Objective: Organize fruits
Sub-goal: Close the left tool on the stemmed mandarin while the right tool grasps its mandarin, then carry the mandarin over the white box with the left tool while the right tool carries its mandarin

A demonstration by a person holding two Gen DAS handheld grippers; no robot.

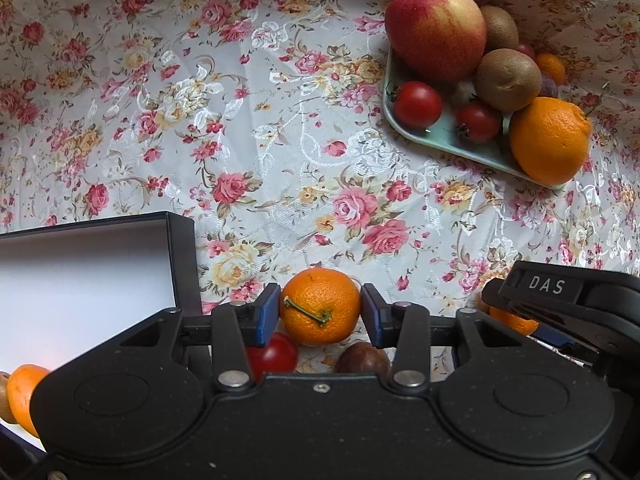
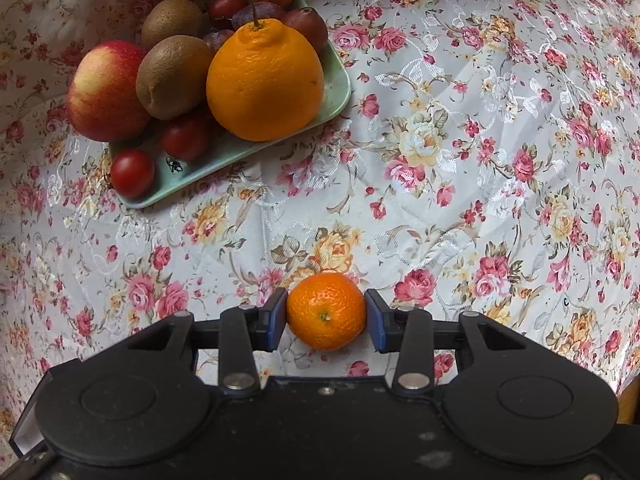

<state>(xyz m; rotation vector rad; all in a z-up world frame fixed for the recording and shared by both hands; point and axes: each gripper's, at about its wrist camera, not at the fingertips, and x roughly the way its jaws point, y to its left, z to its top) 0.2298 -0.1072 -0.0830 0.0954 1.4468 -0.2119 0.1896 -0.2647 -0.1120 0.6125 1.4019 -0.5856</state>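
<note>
In the left wrist view my left gripper (image 1: 320,312) is shut on a small mandarin (image 1: 316,300) with a green stem, its blue pads pressing both sides. It hangs just right of a black box with a white inside (image 1: 80,276). That box holds an orange (image 1: 22,396) and a kiwi (image 1: 3,398) at its near end. In the right wrist view my right gripper (image 2: 326,316) is shut on another mandarin (image 2: 328,304) above the floral cloth. A green tray (image 2: 240,148) carries an apple (image 2: 106,92), two kiwis, a large orange (image 2: 264,80), tomatoes and plums.
Under the left gripper lie a red tomato (image 1: 278,354) and a dark round fruit (image 1: 362,358) on the cloth. The right tool's black housing (image 1: 568,300) is close on the left gripper's right. The same tray (image 1: 452,140) is at the far right. Floral cloth (image 2: 480,160) covers the table.
</note>
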